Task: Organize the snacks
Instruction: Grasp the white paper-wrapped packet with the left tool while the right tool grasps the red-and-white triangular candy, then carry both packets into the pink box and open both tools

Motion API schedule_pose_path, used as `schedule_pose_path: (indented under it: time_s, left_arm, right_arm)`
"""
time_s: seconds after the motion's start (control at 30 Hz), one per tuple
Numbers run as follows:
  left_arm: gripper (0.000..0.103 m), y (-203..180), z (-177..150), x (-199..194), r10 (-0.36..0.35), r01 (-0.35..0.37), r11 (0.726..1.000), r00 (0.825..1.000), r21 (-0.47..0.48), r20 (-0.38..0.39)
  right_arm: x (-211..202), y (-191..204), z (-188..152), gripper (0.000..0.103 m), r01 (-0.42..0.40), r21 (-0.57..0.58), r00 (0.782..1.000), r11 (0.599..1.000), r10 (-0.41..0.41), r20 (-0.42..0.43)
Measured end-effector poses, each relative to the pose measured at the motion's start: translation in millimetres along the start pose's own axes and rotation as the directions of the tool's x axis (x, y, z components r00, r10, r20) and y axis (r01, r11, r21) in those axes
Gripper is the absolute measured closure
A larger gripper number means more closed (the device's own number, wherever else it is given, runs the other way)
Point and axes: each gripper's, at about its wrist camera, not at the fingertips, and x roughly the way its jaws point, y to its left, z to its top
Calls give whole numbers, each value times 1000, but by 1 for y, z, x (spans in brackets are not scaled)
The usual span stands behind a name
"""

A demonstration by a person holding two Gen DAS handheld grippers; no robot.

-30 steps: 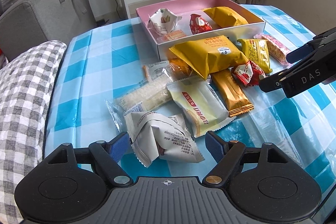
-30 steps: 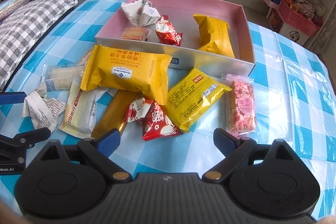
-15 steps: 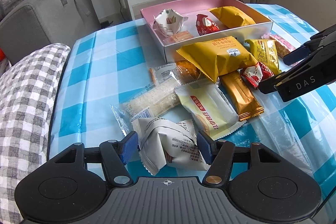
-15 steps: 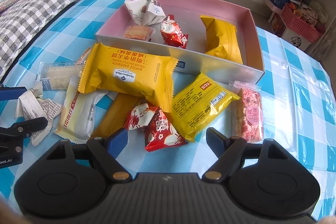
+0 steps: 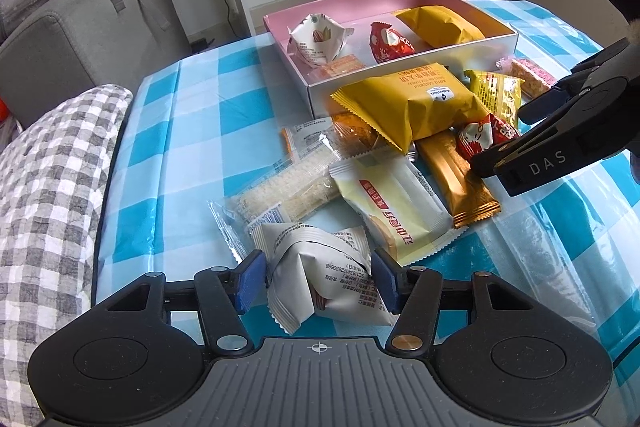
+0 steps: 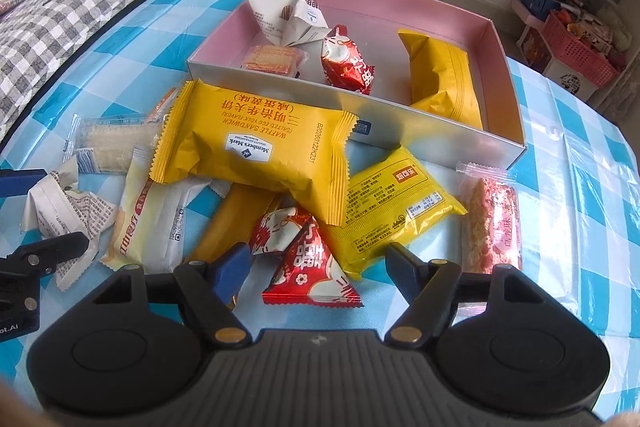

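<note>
Two grippers working the snack pile. Left gripper [image 5: 318,281] is pinching a crinkled white packet [image 5: 320,277] between its blue pads, right at the near edge of the pile on the blue-checked tablecloth [image 5: 192,131]. Right gripper [image 6: 318,267] is sitting wide apart around a red triangular packet [image 6: 312,273], not touching it. Pink box [image 6: 360,131] behind is holding four snacks.

I see the box [image 6: 460,143] at the far side of the table [image 6: 580,195], with four snacks lying in it. Before its near wall a big packet [image 6: 256,151] lies on a heap of snacks. Right of the heap lies a bar [image 6: 494,223]; at its left, a crumpled packet [image 5: 324,271].
</note>
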Motion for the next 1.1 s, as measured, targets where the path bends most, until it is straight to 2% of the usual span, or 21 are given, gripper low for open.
schedule_pose_path:
  time_s: [0.3,0.4,0.53,0.73,1.1]
  left_arm:
    - [49,-2,0,-1,9,-9,1000,1000,11,-5]
    - [50,-2,0,-1,11,-11,1000,1000,9,-6]
    - [51,-3,0,-2,18,-18,1000,1000,12,-8]
    - [52,-5,1,-3,29,-29,999,1000,20,-7]
    - [53,-7,3,-12,41,-41,999,999,27,5]
  right_arm:
    - [0,1,0,39,-10,-6,1000,1000,10,0]
    - [-1,2,0,48,-18,-5,1000,1000,18,-6]
    - [2,5,-1,68,-36,-32,999,999,35,-22]
    - [1,13,-3,73,-8,-86,1000,996,8,-9]
    - [-14,4,0,76,-34,-65,999,997,35,9]
